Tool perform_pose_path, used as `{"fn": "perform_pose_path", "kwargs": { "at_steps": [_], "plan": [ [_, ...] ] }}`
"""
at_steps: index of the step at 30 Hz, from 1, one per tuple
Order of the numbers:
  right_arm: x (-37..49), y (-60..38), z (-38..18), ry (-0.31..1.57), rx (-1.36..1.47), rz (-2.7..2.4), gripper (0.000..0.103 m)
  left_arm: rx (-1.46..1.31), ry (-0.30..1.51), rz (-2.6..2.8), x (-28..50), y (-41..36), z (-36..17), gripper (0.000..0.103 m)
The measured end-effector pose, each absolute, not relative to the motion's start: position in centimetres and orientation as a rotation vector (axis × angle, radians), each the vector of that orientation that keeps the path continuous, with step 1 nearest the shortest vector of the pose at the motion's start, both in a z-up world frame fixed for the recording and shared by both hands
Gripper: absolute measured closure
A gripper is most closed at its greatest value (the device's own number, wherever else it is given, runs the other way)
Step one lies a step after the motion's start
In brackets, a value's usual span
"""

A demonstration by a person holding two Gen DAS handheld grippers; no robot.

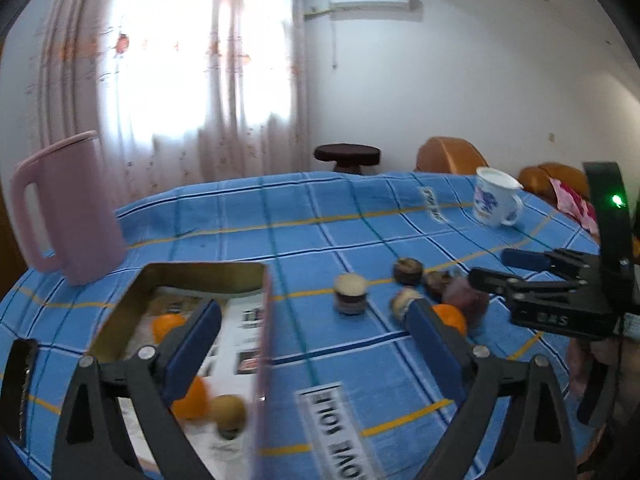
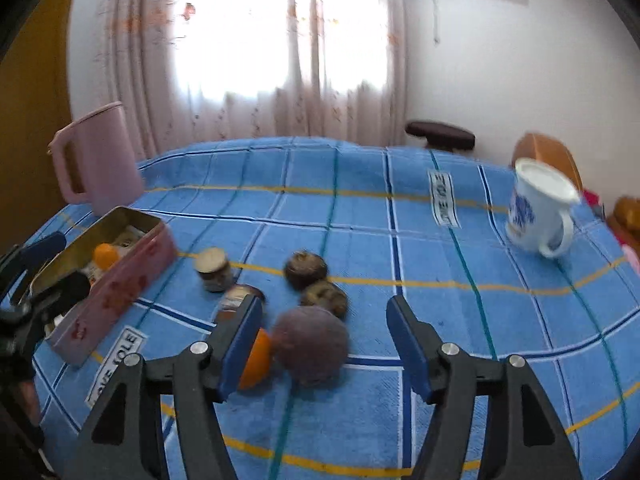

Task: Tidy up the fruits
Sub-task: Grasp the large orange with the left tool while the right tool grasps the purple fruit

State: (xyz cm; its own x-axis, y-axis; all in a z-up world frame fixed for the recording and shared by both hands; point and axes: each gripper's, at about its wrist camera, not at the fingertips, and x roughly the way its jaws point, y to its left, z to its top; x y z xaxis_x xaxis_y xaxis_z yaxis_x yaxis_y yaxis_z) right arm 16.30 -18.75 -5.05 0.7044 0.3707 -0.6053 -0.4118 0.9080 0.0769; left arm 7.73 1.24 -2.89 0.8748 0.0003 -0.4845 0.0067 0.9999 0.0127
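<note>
A pink tin box (image 1: pixel 200 274) with a gold inside lies at the left, and my left gripper (image 1: pixel 316 344) hangs open over its right wall with nothing between the pads. Two oranges (image 1: pixel 166 326) and a brown fruit (image 1: pixel 228 410) lie in the tin. My right gripper (image 2: pixel 324 344) is open low over the cloth. A purple round fruit (image 2: pixel 310 344) lies between its fingers, near the left one and clear of the right pad. An orange (image 2: pixel 256 360) is half hidden behind the left finger (image 2: pixel 240 344). Two brown fruits (image 2: pixel 306 270) and two small cut pieces (image 2: pixel 214 268) lie just beyond.
The table carries a blue checked cloth (image 2: pixel 440 360). A pink pitcher (image 2: pixel 100 156) stands behind the tin (image 2: pixel 116 276), and a white mug (image 2: pixel 536 208) stands at the far right. Beyond the table are a dark stool (image 1: pixel 346 154) and orange chairs (image 1: pixel 448 154).
</note>
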Motion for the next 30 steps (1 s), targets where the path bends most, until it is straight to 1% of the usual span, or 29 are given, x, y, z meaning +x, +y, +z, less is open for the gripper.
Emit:
{"fn": "perform_pose_path", "kwargs": {
  "at_steps": [8,12,13,14,22,27,28,30],
  "plan": [
    [18.7,-18.4,-7.7,0.800,0.028,0.481,0.037,0.034,0.554,-0.005,9.4,-0.2,-4.2,0.006],
    [18.9,-18.5,-8.0,0.820,0.048,0.502,0.037,0.044,0.561,-0.017,9.5,-0.8,-4.5,0.006],
    [18.9,-18.7,-8.0,0.823,0.060,0.518,0.042,0.048,0.561,-0.020,9.5,-1.0,-4.5,0.006],
    [18.9,-18.7,-8.0,0.825,0.080,0.553,0.050,0.053,0.563,-0.025,9.6,-1.3,-4.6,0.006],
    [15.8,-19.7,-6.3,0.666,-0.104,0.410,0.050,0.079,0.579,-0.076,10.0,-3.7,-4.6,0.006],
    [16.0,-21.7,-5.8,0.639,-0.109,0.347,0.050,0.107,0.617,-0.136,10.9,-6.3,-5.1,0.008],
    [16.0,-22.0,-5.8,0.637,-0.103,0.345,0.050,0.110,0.628,-0.144,11.2,-6.7,-5.2,0.009],
    [16.3,-22.6,-5.8,0.633,-0.086,0.340,0.050,0.113,0.660,-0.155,12.0,-7.3,-5.5,0.017]
  ]
}}
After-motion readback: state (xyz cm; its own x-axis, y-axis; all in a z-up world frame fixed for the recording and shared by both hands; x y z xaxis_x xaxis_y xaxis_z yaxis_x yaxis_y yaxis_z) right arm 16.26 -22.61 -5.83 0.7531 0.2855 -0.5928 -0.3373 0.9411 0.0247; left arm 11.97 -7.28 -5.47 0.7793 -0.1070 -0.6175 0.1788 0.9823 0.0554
